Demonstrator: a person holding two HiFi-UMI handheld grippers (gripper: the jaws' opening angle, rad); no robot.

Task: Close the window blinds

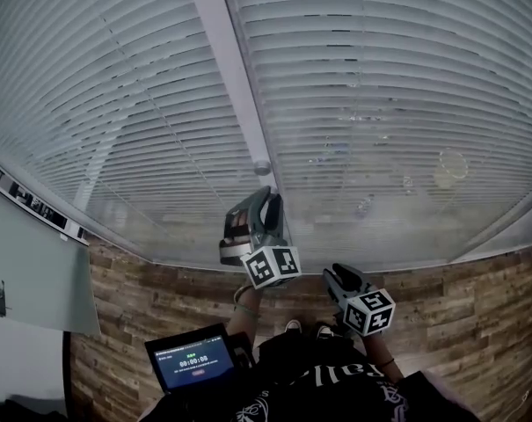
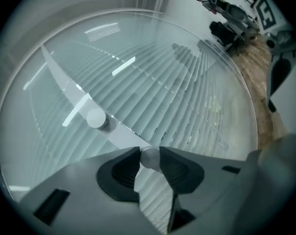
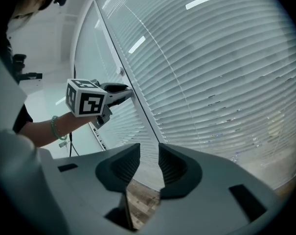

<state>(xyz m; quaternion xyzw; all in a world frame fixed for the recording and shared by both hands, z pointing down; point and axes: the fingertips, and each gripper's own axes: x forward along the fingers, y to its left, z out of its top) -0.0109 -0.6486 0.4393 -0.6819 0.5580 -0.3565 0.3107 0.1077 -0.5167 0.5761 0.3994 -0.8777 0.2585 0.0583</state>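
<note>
Where the head view is cut off at its lower edge, dark clothing and a small tablet screen [image 1: 192,359] show only in part, its print too small to read. Below them lies a floor of brown, rough-grained wood planks [image 1: 459,315]. The right gripper [image 3: 149,163] hangs low beside the person, its ribbed dark pads apart with nothing between them. Higher up, the left gripper [image 1: 267,197] reaches to a smooth white mullion [image 1: 226,69], its pads pressed on either side of a small round pale knob [image 2: 149,157]; the head view hides that knob behind the gripper. Just above it on the mullion sits a second knob [image 1: 262,166], free. The window blinds [image 1: 380,86] fill the panes on both sides of the mullion: thin, pale, horizontal slats. Dim blurred shapes show through the lower right slats, too vague to name.
</note>
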